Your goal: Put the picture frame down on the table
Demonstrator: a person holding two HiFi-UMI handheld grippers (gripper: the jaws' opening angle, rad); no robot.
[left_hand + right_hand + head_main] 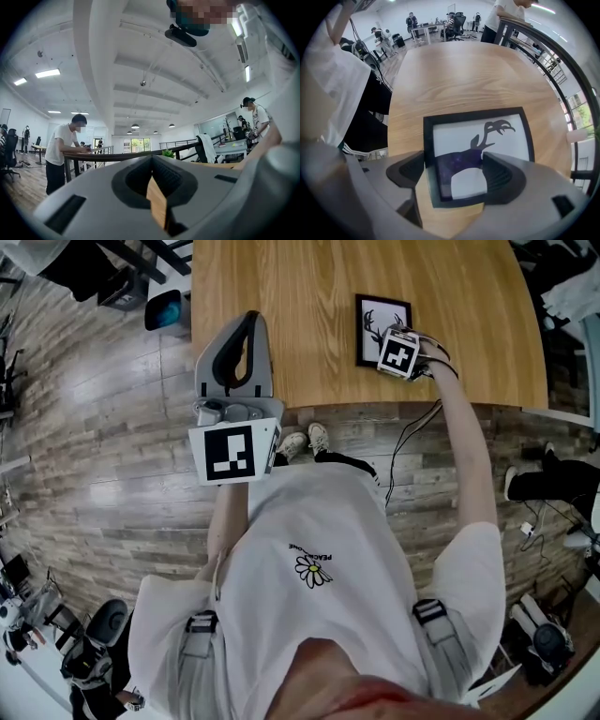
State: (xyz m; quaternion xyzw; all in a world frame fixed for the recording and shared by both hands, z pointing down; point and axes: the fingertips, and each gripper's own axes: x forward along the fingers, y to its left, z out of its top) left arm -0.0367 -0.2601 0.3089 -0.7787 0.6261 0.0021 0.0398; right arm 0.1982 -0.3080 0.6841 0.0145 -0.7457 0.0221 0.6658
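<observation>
A black picture frame (pixel 373 320) with a dark antlered silhouette on white lies flat on the wooden table (pixel 309 296), near its front edge. My right gripper (pixel 395 337) hovers over the frame's near right corner. In the right gripper view the frame (pixel 487 133) spreads under the gripper (pixel 453 164), whose jaws stand open: the left one sits at the frame's left edge and the right one covers part of the picture. My left gripper (pixel 250 322) is shut and empty, held above the table's front left edge. In its own view it (pixel 152 161) points up at the ceiling.
A black cable (pixel 412 427) hangs from the right gripper down past the table (pixel 464 70) edge. A blue-topped object (pixel 167 310) stands on the floor left of the table. A railing (pixel 108 157) and a standing person (pixel 63 150) show beyond the left gripper.
</observation>
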